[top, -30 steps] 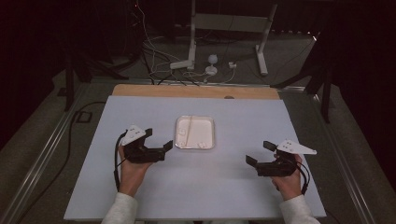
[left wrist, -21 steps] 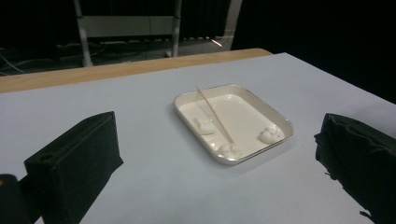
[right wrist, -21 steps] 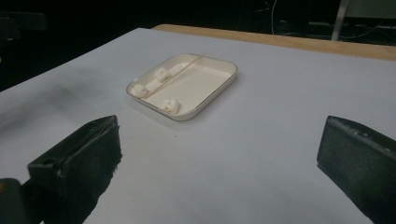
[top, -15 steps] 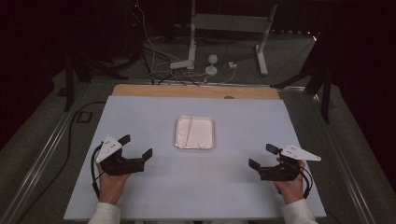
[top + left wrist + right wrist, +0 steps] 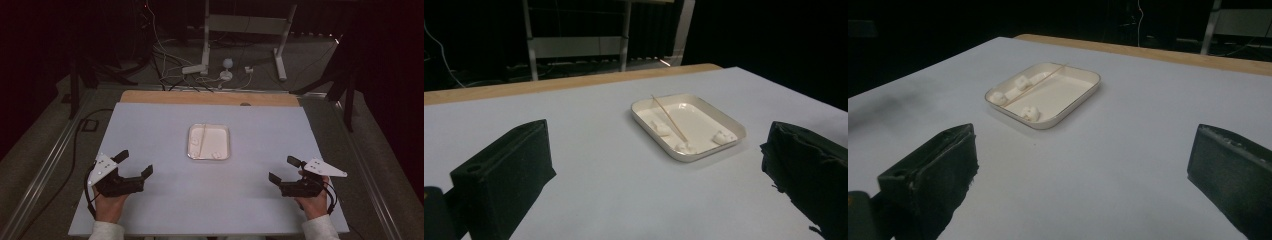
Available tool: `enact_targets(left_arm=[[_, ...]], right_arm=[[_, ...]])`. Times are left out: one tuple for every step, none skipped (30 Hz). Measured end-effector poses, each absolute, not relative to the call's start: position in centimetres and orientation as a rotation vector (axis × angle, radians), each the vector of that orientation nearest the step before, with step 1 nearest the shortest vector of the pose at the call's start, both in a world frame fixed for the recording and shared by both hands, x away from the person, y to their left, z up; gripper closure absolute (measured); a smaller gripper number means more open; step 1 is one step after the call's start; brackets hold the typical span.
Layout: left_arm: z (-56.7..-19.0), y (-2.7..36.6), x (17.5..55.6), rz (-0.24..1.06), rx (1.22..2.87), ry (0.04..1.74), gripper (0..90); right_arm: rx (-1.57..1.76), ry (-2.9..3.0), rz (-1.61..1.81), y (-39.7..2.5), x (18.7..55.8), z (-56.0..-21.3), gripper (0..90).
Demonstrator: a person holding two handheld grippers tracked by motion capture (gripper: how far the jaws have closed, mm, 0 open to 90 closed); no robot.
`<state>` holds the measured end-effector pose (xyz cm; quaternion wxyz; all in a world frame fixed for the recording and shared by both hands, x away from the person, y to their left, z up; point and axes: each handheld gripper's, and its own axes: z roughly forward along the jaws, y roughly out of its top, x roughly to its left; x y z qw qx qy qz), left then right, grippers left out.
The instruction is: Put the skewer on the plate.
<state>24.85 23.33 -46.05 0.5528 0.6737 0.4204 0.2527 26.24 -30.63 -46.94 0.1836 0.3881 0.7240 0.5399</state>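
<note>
Tray (image 5: 209,141), white, rectangular with rounded corners, sits mid-desk toward the far side on the pale desk (image 5: 250,200). Thin wooden stick (image 5: 669,118) lies lengthwise in it; three small white lumps (image 5: 1030,113) rest on the tray floor near the stick and the near rim. Left gripper (image 5: 136,164) at near left of desk, held in left hand (image 5: 109,204), jaws wide, nothing between them. Right gripper (image 5: 284,169) at near right, in right hand (image 5: 312,202), jaws wide, holding nothing. Both well apart from tray, pointing inward. Wooden strip (image 5: 210,98) along far desk edge.
</note>
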Motion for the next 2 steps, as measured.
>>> enact_targets(left_arm=[[-46.06, 23.4, 24.85, 0.6, 1.588, 0.998, 0.6], [-46.09, 23.49, 24.86, 0.604, 1.59, 1.001, 0.6]], right_arm=[[1.092, 2.044, 1.523, -30.64, 26.24, -47.0, 0.0], [1.092, 2.046, 1.528, -30.65, 26.22, -47.05, 0.0]])
